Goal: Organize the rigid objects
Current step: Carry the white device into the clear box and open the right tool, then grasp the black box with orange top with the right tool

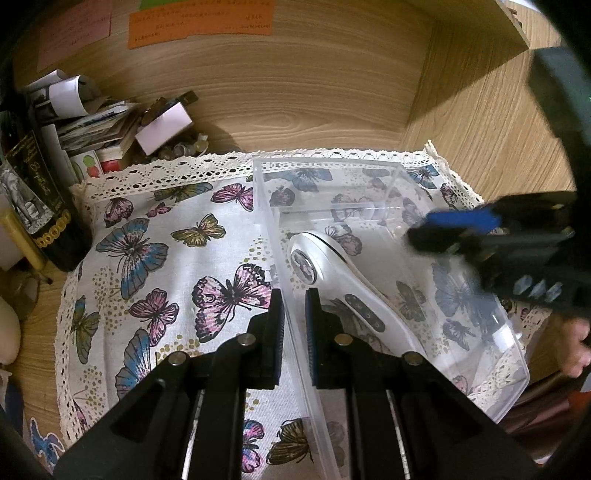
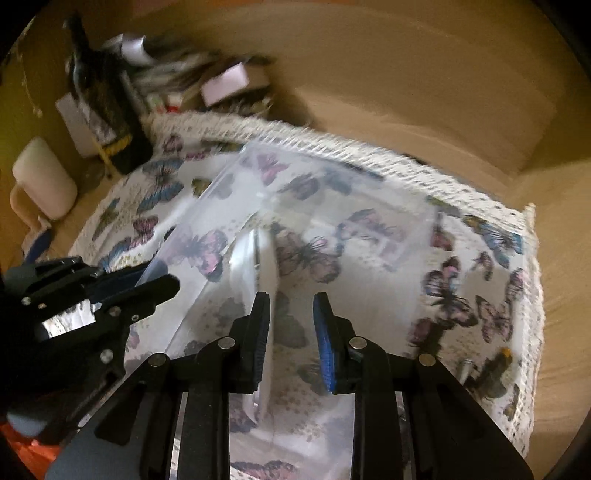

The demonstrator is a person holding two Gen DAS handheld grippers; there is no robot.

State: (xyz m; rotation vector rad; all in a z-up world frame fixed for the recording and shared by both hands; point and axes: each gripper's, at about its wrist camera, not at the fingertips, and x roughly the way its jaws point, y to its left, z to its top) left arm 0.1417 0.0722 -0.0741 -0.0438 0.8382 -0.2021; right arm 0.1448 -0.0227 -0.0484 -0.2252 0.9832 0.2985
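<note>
On the wooden desk (image 1: 295, 110) lies a butterfly-print cloth (image 1: 166, 258) with lace trim, covering most of the surface; wood panels rise at the back and the right side. Paper notes, orange (image 1: 199, 22) and pink, are stuck on the back panel.

A clear plastic bin (image 1: 369, 177) sits on the cloth's right half, long side running from the near edge toward the back edge. Open top, and the butterflies show through its walls. In the right wrist view the bin (image 2: 332, 192) is blurred.

Dark bottle (image 1: 40, 206) with an elephant label stands off the cloth's left edge, toward the back-left corner. Behind it is a pile of papers and small boxes (image 1: 110, 122), jumbled. A pale cylinder (image 2: 44, 177) lies at the left, off the cloth.

Inside the bin, a white handheld device (image 1: 332, 269) lies flat on the floor, round head toward the back and the handle, with a dark button strip, toward the near end. It's close along the bin's left wall.

Left gripper (image 1: 294, 321) straddles the bin's left wall, one finger outside, one inside, gap narrow, pinching the wall.

Right gripper (image 2: 290, 328) hovers over the bin, jaws parted moderately, nothing between the pads. The device's handle (image 2: 258, 266) shows just ahead of its left finger. Motion blur here.

A small dark item with a yellow tip (image 2: 495, 365) lies by the cloth's right edge; can't identify it.
</note>
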